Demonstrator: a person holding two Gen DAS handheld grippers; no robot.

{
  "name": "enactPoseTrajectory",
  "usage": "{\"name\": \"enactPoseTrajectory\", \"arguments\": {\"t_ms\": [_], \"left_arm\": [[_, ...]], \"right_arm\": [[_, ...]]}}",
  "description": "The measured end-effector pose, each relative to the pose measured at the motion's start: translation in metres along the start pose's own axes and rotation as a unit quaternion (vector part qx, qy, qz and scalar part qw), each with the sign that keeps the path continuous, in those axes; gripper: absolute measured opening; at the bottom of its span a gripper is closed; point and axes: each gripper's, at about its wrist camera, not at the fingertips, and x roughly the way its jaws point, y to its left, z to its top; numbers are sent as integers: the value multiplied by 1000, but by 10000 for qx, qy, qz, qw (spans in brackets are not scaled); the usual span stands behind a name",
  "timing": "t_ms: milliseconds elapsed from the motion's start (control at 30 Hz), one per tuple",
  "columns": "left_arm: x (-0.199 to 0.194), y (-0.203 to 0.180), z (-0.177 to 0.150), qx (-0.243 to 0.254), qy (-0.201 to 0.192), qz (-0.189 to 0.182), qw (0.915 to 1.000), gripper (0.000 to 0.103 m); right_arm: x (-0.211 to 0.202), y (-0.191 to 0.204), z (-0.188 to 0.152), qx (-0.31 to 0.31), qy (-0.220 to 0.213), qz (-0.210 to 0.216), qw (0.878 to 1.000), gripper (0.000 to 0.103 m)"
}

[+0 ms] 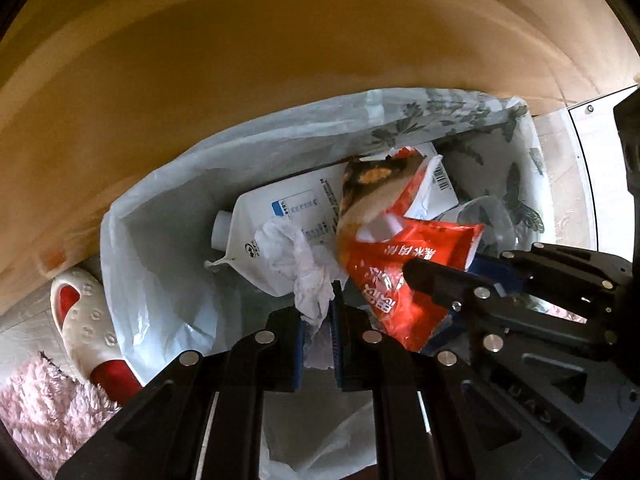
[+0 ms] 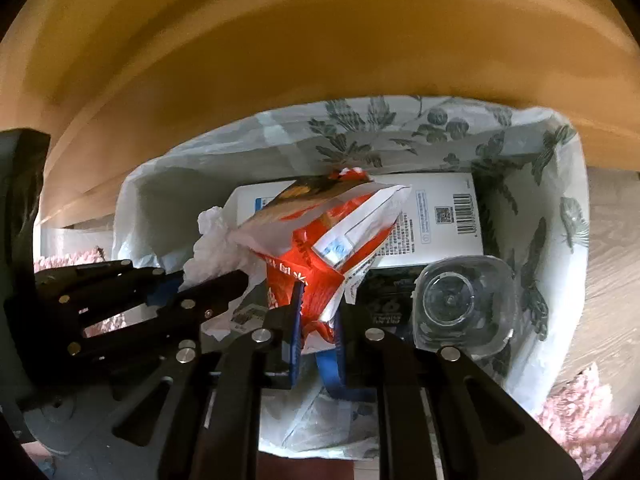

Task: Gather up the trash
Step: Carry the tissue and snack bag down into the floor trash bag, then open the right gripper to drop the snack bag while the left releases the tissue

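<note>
A bin lined with a white bag (image 1: 160,240) (image 2: 360,128), printed with grey butterflies and leaves, lies open below both grippers. My left gripper (image 1: 320,304) (image 2: 208,276) is shut on a crumpled white tissue (image 1: 296,256) (image 2: 212,240) over the bin's left half. Beside it, my right gripper (image 2: 318,304) (image 1: 448,268) is shut on a torn red snack bag (image 2: 316,248) (image 1: 400,276) that hangs over the bin's middle. In the bin lie a white refill pouch (image 1: 280,208) (image 2: 432,216) with a cap and a clear plastic cup (image 2: 460,300) (image 1: 484,220).
A tan wooden furniture panel (image 1: 240,60) rises close behind the bin. A white and red slipper (image 1: 84,320) and a pink fluffy rug (image 1: 36,408) (image 2: 580,408) lie left and right of the bin. Pale wood floor (image 2: 612,240) shows at the right.
</note>
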Motion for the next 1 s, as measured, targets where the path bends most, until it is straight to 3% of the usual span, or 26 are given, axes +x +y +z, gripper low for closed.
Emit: {"name": "enactPoseTrajectory", "arguments": {"t_ms": [667, 1000], "left_arm": [[40, 3, 6, -130, 274, 29, 9995, 7], [56, -10, 6, 21, 388, 113, 9992, 7]], "right_arm": [[35, -37, 5, 564, 46, 311, 9979, 14], [52, -49, 15, 572, 181, 245, 9979, 13]]}}
